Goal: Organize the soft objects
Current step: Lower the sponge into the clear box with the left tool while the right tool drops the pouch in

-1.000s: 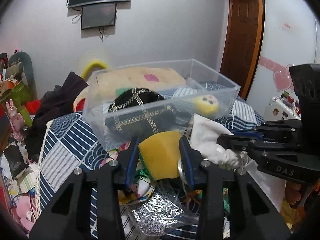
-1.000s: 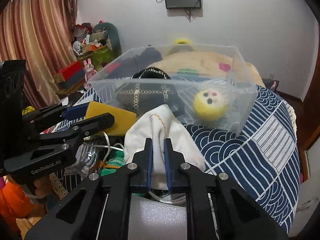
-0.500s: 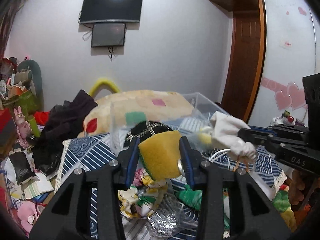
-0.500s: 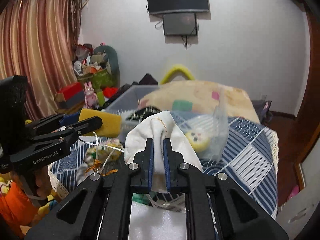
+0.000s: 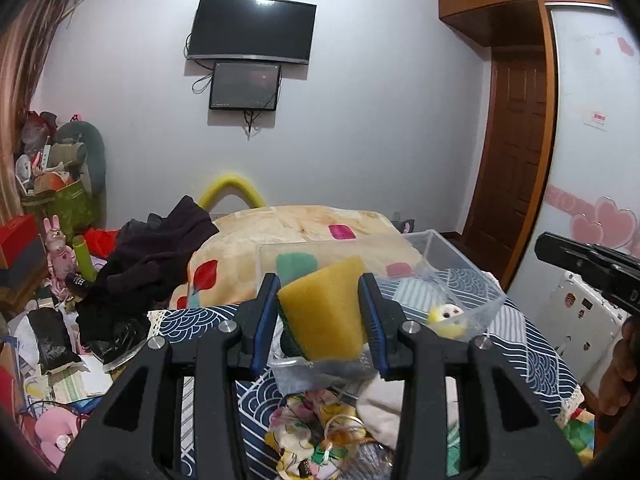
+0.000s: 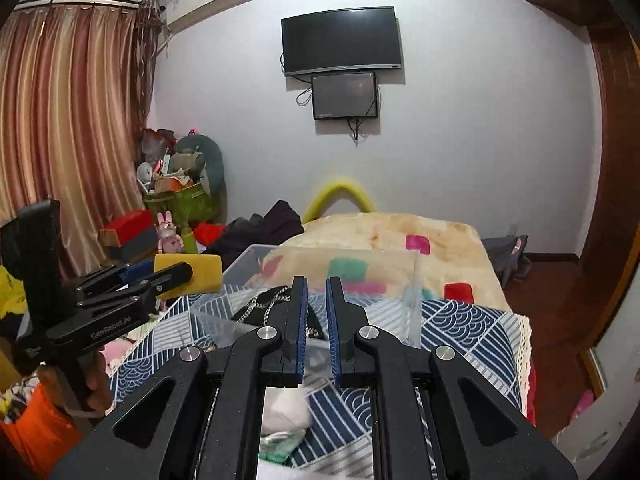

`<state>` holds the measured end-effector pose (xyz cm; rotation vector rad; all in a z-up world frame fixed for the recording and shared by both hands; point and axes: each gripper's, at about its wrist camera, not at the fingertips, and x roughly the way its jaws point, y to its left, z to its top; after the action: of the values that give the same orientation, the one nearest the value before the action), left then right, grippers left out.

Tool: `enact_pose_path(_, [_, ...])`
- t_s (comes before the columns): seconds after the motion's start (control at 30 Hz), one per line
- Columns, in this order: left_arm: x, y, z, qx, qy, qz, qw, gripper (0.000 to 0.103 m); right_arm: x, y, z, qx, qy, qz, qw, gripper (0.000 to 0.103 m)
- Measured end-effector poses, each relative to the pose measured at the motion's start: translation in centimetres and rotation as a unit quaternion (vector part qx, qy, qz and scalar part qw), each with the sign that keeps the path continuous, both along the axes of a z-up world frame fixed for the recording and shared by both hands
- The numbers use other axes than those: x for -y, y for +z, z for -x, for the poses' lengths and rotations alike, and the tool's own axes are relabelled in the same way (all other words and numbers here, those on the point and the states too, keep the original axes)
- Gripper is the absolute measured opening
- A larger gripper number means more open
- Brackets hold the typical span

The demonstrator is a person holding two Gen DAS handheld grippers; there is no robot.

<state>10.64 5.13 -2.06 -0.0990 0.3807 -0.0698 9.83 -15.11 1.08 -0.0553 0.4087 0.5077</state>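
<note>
My left gripper (image 5: 318,284) is shut on a yellow sponge (image 5: 324,312), held up in front of the clear plastic bin (image 5: 464,264). The right wrist view shows that sponge (image 6: 196,276) at the left, in the left gripper (image 6: 180,268). My right gripper (image 6: 316,284) is shut with only a narrow slit and nothing between its fingers. It enters the left wrist view as the right gripper (image 5: 544,246) at the right edge. A white cloth (image 5: 380,404) lies low on the pile below the grippers. The bin (image 6: 412,304) holds a black chain bag (image 6: 260,308) and a yellow ball toy (image 5: 444,316).
A blue patterned bedspread (image 6: 460,320) lies under the bin, with a beige patched blanket (image 5: 300,228) and dark clothes (image 5: 160,252) behind. Mixed fabrics (image 5: 320,436) are heaped in front. Boxes and toys (image 6: 172,200) crowd the left; a white cabinet (image 5: 580,320) stands right.
Both grippers have risen and tilted up, so the bin sits lower in both views. The white cloth has left the right gripper's fingers and lies below. The sponge stays gripped.
</note>
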Motion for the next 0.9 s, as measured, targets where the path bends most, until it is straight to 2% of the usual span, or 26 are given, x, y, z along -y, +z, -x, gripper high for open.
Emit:
enact_pose_path(0.17, [-0.5,-0.8,-1.4,-0.016,0.005,0.005,0.9998,0.04,-1.6,-2.1,-1.3,-0.048,0.024,0.031,0.998,0.009])
enact_pose_path(0.23, [-0.7,-1.1,-1.8,-0.022,0.007,0.008,0.9997,0.04,-2.4,-3.4,-1.7,-0.072,0.035,0.043,0.996,0.014])
enact_pose_path(0.3, [-0.9,-1.5,-1.9,-0.025,0.009,0.01,0.9996,0.04,-3.1,-4.7,-2.1,-0.097,0.048,0.046,0.993,0.036])
enact_pose_path(0.37, [-1.0,-1.8,-1.9,-0.029,0.011,0.01,0.9995,0.04,-3.5,-5.6,-2.2,-0.109,0.054,0.044,0.992,0.048])
enact_pose_path(0.53, [-1.3,-2.1,-1.8,-0.031,0.012,0.009,0.9994,0.04,-5.1,-7.5,-2.5,-0.147,0.083,0.072,0.983,0.056])
enact_pose_path(0.6, [-1.2,-2.1,-1.7,-0.031,0.011,0.01,0.9994,0.04,-5.7,-8.3,-2.9,-0.169,0.097,0.084,0.977,0.069])
enact_pose_path(0.83, [-0.9,-2.2,-1.3,-0.028,0.005,0.01,0.9995,0.04,-7.0,-10.5,-3.2,-0.205,0.106,0.125,0.965,0.069])
enact_pose_path(0.87, [-0.9,-2.2,-1.3,-0.028,0.004,0.01,0.9995,0.04,-7.0,-10.7,-3.3,-0.207,0.106,0.126,0.964,0.068])
enact_pose_path(0.9, [-0.9,-2.2,-1.2,-0.027,0.004,0.01,0.9996,0.04,-7.0,-10.7,-3.2,-0.207,0.106,0.126,0.965,0.061])
